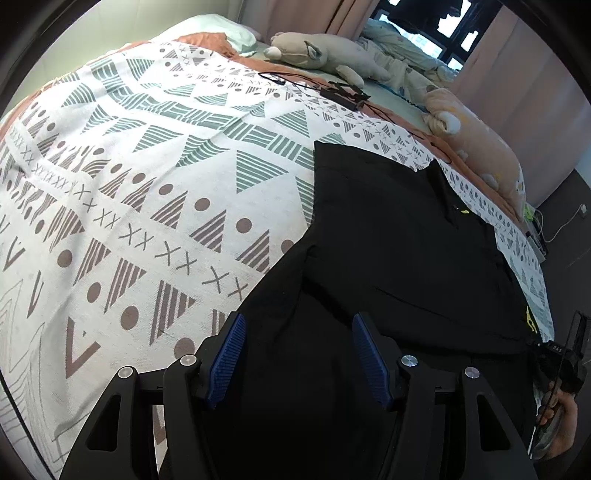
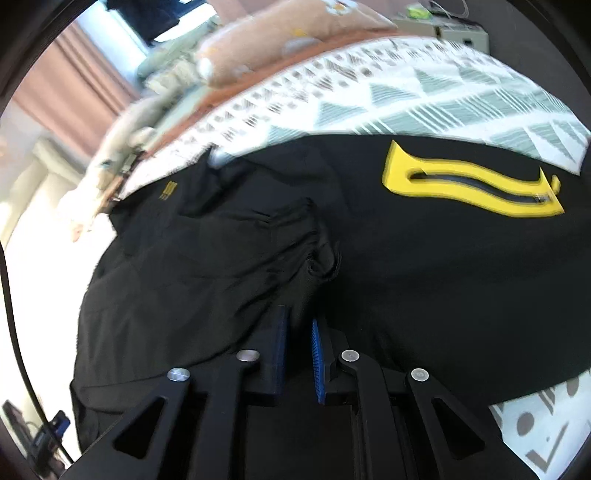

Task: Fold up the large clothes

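Observation:
A large black garment (image 1: 399, 258) lies spread on a bed with a patterned cover (image 1: 147, 184). In the right wrist view the garment (image 2: 406, 277) shows a yellow wave-shaped print (image 2: 469, 184) and a small yellow mark near its far left. My left gripper (image 1: 299, 354) is open, its blue pads (image 1: 229, 354) wide apart just above the black cloth, holding nothing. My right gripper (image 2: 299, 354) is shut on a bunched fold of the black garment, with the cloth puckered just ahead of the pads (image 2: 318, 358).
A grey plush toy (image 1: 317, 51) and an orange plush pillow (image 1: 476, 136) lie along the bed's far side. Black cables and a small device (image 1: 343, 92) rest on the cover. Curtains and a window (image 1: 436, 22) are behind. A dark floor with a cable (image 1: 565, 221) lies right.

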Tool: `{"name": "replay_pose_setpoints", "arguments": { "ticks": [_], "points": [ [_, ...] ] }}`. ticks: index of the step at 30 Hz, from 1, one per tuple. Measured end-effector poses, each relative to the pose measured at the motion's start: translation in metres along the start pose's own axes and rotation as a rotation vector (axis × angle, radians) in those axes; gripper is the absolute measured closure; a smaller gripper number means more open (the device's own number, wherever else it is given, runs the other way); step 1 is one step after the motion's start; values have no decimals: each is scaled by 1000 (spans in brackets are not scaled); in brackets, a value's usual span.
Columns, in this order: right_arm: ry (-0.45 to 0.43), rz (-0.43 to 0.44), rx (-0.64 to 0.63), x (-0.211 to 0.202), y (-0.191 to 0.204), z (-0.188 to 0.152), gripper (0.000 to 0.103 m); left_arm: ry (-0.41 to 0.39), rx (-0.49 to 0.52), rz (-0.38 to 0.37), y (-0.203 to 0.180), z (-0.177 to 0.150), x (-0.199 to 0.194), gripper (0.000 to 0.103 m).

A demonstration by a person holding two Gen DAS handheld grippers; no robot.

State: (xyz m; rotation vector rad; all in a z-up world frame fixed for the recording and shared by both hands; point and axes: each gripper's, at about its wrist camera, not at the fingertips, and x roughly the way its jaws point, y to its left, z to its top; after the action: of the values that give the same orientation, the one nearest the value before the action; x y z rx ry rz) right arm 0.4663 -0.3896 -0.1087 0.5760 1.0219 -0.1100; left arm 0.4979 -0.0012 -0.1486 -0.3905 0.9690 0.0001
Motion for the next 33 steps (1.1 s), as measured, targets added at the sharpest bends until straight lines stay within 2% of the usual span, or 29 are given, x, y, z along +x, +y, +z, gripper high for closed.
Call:
{"name": "replay_pose_setpoints", "arguments": {
  "ticks": [1, 3, 4, 5, 8, 10, 16, 21, 26, 33],
  "points": [
    [24, -7, 14, 3, -3, -1, 77, -3, 4, -7, -3, 0, -2, 41],
    [45, -3, 22, 0, -8, -3, 73, -10, 15, -21, -9, 1, -7, 38],
    [45, 12, 14, -7, -10, -4, 69, -17, 20, -26, -13, 1, -11, 33],
    [34, 20, 2, -17, -12, -5, 60, -26, 23, -32, -16, 0, -14, 24],
    [-43, -17, -44, -56, -18, -6, 38, -62, 25, -56, -28, -2, -26, 7],
    [-99, -52, -63, -86, -26, -8, 34, -83, 23, -81, -36, -3, -36, 7],
    [-170, -134, -73, -157, -68, -18, 34, -105, 47, -118, -60, -12, -59, 7],
    [-221, -180, 11, -208, -119, -24, 34, -126, 72, -150, -81, -22, -79, 7],
    [-290, -214, 99, -253, -173, -28, 34, -147, 101, -150, -100, -32, -92, 7],
    [-362, -213, 208, -282, -242, -35, 34, -164, 129, -154, -122, -41, -97, 7]
  ]
}}
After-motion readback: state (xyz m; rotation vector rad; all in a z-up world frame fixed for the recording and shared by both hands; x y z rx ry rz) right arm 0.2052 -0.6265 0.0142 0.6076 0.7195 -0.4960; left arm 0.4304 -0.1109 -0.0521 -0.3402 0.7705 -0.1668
